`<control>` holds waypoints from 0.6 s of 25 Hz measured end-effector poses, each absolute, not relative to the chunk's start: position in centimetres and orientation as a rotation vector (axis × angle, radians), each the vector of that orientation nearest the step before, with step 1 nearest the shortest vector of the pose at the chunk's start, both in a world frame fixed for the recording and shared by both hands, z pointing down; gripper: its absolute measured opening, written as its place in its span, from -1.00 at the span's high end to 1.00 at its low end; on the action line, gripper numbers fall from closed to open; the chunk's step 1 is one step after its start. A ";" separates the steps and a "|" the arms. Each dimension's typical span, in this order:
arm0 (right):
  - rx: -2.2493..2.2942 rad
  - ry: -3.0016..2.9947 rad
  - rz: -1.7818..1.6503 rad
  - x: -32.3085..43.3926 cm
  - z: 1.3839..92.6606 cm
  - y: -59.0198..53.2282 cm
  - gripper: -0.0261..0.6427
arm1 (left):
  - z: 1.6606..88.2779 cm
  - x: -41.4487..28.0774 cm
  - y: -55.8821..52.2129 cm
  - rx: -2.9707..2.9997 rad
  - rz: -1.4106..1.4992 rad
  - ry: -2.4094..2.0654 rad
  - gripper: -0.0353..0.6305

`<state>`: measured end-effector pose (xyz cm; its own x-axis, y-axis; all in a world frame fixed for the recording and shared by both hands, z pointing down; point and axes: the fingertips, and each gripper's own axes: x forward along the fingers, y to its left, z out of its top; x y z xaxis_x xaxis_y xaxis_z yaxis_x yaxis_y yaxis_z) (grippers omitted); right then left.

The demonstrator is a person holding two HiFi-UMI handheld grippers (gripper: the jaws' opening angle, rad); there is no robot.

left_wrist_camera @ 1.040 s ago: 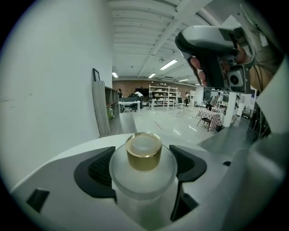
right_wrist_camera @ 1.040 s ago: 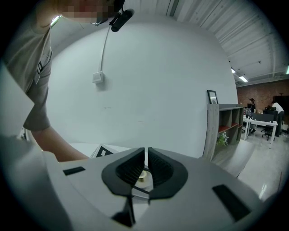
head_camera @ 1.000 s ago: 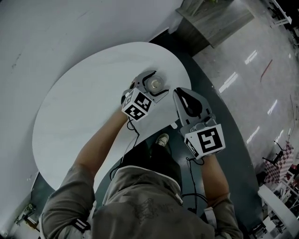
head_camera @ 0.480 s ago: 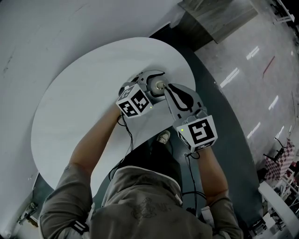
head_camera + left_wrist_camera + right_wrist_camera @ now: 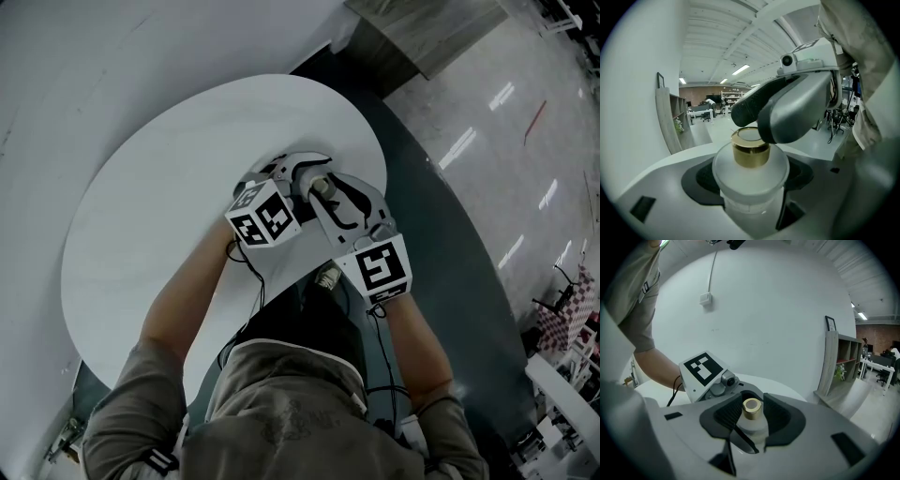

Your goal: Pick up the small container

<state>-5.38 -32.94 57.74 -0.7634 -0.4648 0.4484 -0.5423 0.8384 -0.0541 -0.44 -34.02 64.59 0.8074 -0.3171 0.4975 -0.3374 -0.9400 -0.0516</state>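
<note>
Plainly, the left gripper is clenched on the small container: in the left gripper view its dark pads press against either side of the frosted white body, which stands upright between them. The right gripper reaches in from the other side and sits over the top of the same container. In the right gripper view its curved black pads hug the gold cap on both sides and look to be touching it, so this gripper is closed on the cap. The left gripper view shows one grey right jaw lying against the cap's right edge and covering part of its rim. From the head view the two grippers meet nose to nose over the container, near the far right edge of the round white table. Each carries a marker cube, the left cube just beside the right cube, with the person's bare forearms running back from them. Past the table edge lies a dark mat and then glossy floor, and a grey shelf unit stands against the white wall.
</note>
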 end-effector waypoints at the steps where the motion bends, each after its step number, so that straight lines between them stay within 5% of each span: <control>1: 0.737 -2.597 0.258 -5.4 57.9 -32.8 0.51 | 64.6 -0.3 -33.9 2.952 0.800 -0.528 -0.14; 15: 0.819 -2.547 0.303 -4.4 59.7 -31.4 0.49 | 64.8 1.3 -31.7 2.947 0.839 -0.479 -0.13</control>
